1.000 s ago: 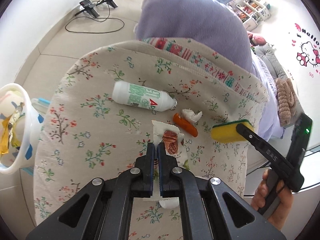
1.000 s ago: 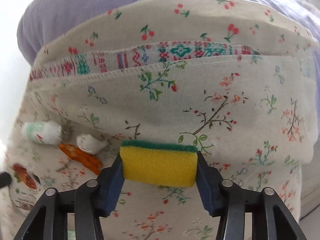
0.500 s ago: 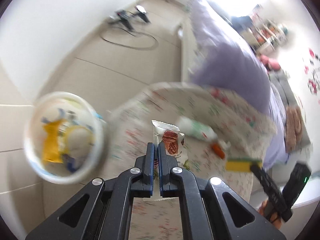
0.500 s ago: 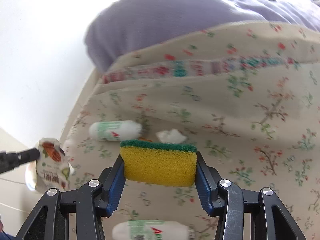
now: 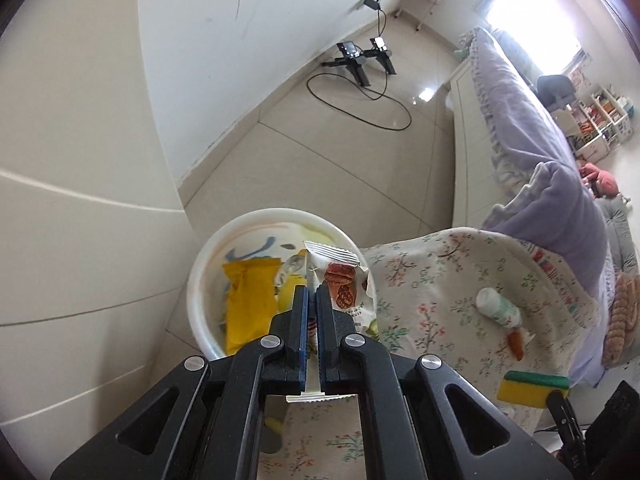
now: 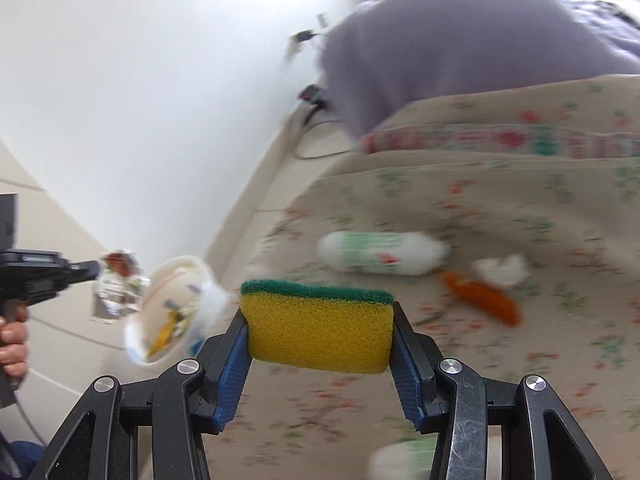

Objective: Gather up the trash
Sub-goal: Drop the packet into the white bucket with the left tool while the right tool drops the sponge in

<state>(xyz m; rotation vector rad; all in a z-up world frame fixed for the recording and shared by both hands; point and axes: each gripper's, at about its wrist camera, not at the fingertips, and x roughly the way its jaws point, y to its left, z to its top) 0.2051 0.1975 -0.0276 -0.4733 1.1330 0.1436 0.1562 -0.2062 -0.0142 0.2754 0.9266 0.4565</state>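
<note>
Above the white trash bin [image 5: 208, 280] beside the bed, the left tool [image 5: 311, 320] was clamped tight on a snack wrapper [image 5: 340, 280]. Over the floral bedspread [image 6: 520, 360], right of the bin, the right tool [image 6: 320, 344] gripped a yellow-green sponge [image 6: 320, 328], with a white bottle [image 6: 380, 252] and orange wrapper [image 6: 480, 296] lying farther off.

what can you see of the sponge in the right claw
The sponge is a rectangular block of porous yellow foam with a thin dark green scouring layer along its upper edge. It looks soft, dry and intact. The right claw is shut on it, one blue pad pressing each short end, so it hangs level above the floral cloth, touching nothing else. In the left wrist view it shows at the lower right.
</note>
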